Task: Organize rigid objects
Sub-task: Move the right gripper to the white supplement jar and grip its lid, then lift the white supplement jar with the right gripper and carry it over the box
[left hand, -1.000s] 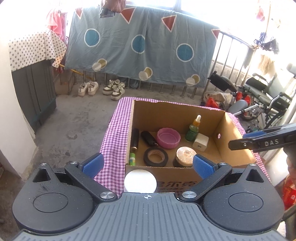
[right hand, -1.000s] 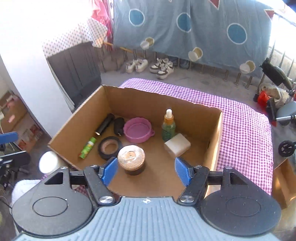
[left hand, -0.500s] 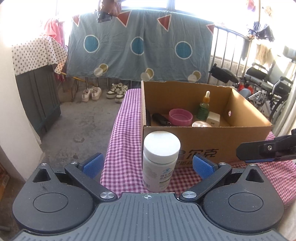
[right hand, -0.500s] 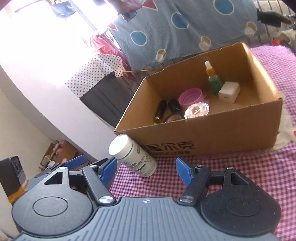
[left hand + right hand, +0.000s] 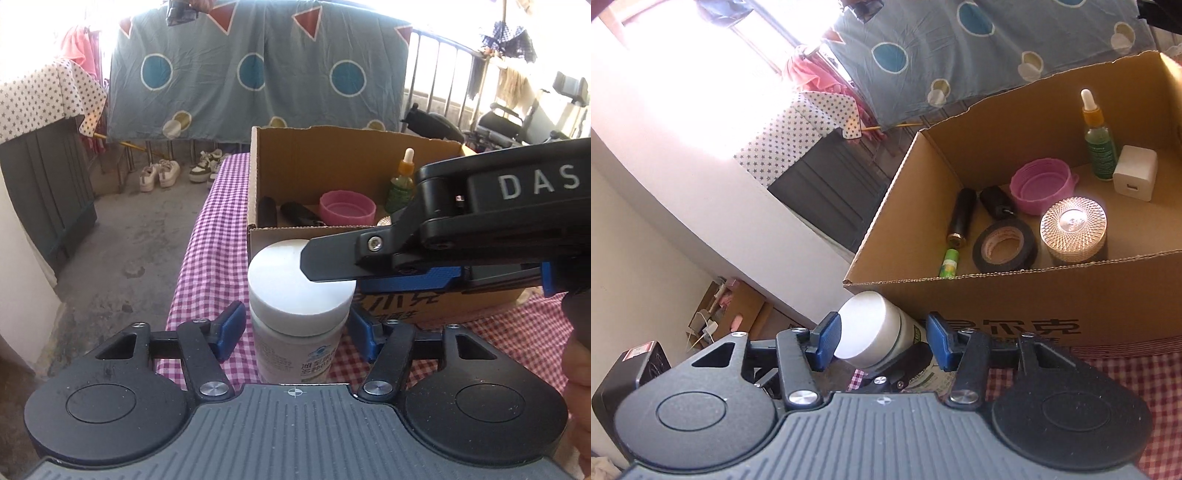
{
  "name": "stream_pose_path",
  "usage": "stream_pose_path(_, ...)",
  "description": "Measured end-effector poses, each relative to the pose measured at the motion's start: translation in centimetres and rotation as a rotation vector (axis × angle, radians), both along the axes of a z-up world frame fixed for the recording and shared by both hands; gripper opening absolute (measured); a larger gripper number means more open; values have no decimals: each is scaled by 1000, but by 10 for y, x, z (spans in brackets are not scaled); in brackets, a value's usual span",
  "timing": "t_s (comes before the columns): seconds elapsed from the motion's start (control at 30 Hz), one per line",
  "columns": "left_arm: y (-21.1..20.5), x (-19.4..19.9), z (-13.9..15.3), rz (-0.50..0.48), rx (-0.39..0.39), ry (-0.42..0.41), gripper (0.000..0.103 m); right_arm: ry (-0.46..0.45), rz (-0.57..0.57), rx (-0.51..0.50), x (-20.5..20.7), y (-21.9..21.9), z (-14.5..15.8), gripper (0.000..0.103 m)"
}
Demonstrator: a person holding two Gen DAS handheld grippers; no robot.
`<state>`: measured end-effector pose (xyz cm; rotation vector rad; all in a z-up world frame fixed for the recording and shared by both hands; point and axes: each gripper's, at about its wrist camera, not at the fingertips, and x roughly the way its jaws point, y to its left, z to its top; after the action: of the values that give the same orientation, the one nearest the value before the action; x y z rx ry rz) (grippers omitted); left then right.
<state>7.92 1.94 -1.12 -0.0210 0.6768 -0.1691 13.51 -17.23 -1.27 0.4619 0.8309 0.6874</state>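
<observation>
A white bottle (image 5: 295, 295) with a white cap stands upright on the checked tablecloth (image 5: 207, 258), just in front of the cardboard box (image 5: 295, 166). My left gripper (image 5: 295, 330) has the bottle's body between its blue pads; its jaws are closing and a thin gap shows at the left pad. My right gripper (image 5: 332, 273) reaches in from the right at cap height. In the right wrist view the bottle (image 5: 868, 325) lies between the closing jaws of the right gripper (image 5: 882, 339), with space still showing beside the right pad.
Inside the box (image 5: 997, 314) lie a tape roll (image 5: 1003, 245), a glass-lidded jar (image 5: 1073, 229), a pink lid (image 5: 1041, 186), a dropper bottle (image 5: 1099, 144), a white charger (image 5: 1134, 173) and dark tubes. A hand (image 5: 576, 387) shows at the right. Concrete floor lies left of the table.
Both grippers have come down to the bottle. The left jaws have narrowed around its body. The right gripper has swung in from the right and narrowed around the cap.
</observation>
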Motion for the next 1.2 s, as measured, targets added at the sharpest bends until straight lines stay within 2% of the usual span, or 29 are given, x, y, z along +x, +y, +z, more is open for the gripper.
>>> stream_pose_path(0.03,0,0,0,3,-7,2,58,-1,4,6,1,2,-2,39)
stream_pose_path(0.07,-1,-2,0,9,-6,-3,57,-3,6,16,1,2,-2,38)
stream_pose_path(0.27,-6,-8,2,-12,-46,7,54,-18,-8,-6,-11,-7,2,36)
stream_pose_path(0.53,-50,-28,5,-156,-43,9,54,4,-117,-10,-45,-61,3,37)
stream_pose_path(0.87,-118,-45,5,-338,-18,2,54,17,-288,4,-82,-137,0,38)
stream_pose_path(1.2,-148,-37,7,-371,40,-18,53,12,-325,42,-86,-167,-8,38)
